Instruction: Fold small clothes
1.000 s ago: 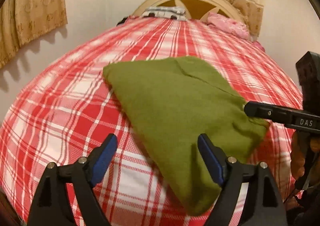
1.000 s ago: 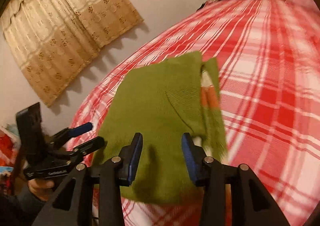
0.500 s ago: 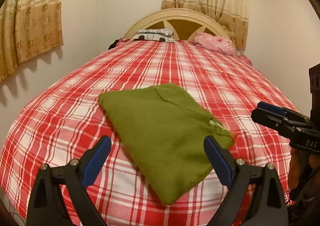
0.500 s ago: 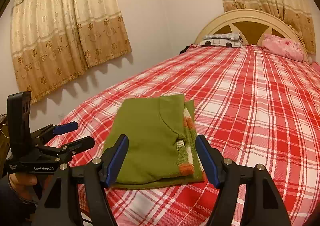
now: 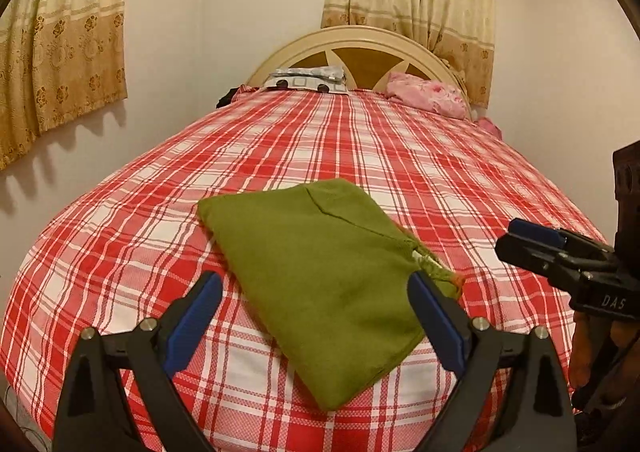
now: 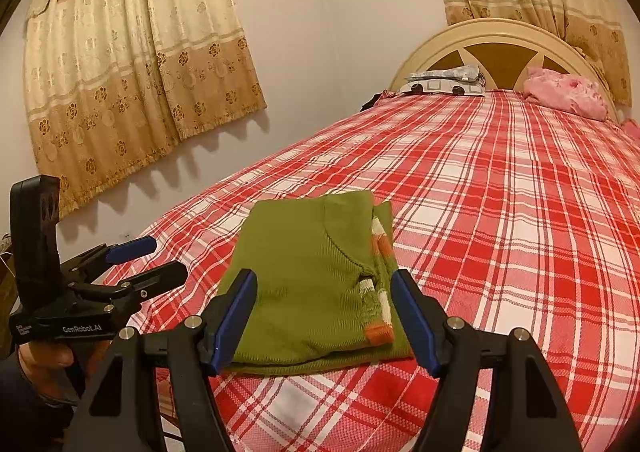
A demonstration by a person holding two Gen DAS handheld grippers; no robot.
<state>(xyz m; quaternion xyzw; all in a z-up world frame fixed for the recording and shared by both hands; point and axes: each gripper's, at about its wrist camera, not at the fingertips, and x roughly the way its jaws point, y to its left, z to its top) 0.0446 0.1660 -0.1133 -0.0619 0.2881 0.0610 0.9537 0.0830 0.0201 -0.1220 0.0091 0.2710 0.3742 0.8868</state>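
Since a second ago I have drawn both grippers back from the folded green sweater [image 5: 320, 272], which lies near the foot of the plaid bed [image 5: 360, 140]. Pillows [image 6: 444, 82] rest at the headboard [image 6: 500, 32]. My left gripper [image 5: 316, 318] and right gripper [image 6: 324, 318] hover with jaws spread wide, empty.

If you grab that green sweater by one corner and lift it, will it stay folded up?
Probably not. The green sweater looks like soft knit lying in loose layers on the plaid bedspread, so it would likely droop and unfold. Its striped cuff already peeks out, so that may slip free first.
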